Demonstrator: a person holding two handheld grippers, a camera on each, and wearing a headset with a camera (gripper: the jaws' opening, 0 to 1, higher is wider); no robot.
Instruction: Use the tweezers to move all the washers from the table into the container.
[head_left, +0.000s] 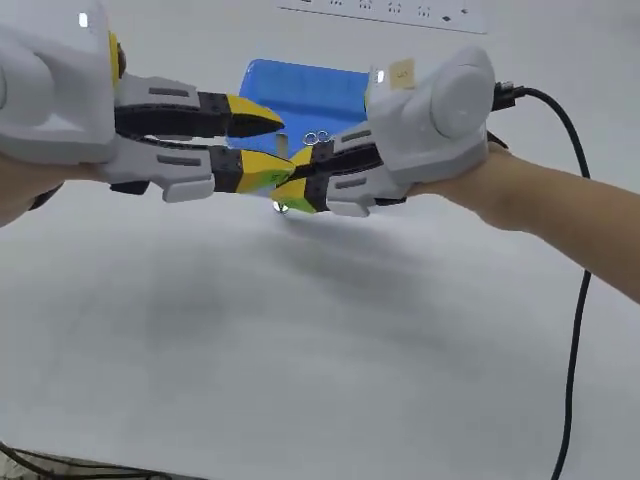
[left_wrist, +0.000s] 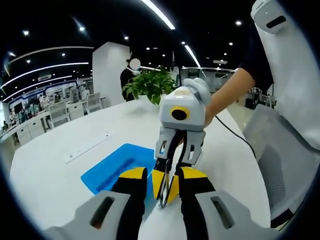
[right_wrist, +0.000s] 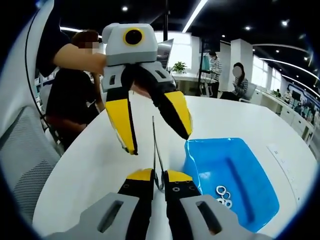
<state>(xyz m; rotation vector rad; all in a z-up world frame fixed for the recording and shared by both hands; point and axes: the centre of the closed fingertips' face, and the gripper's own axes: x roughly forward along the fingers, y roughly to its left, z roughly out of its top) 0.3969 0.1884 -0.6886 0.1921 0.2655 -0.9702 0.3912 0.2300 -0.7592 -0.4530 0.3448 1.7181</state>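
Your right tool pinches the tweezers near the edge of the blue container. Your left tool is spread opposite it, with wide bare worktop toward you.

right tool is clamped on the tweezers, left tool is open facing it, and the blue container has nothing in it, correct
Not quite. The blue container is not empty: a few washers lie in it, as the right gripper view shows. The rest stands: the right tool is clamped on the tweezers and the left tool is open, facing it.
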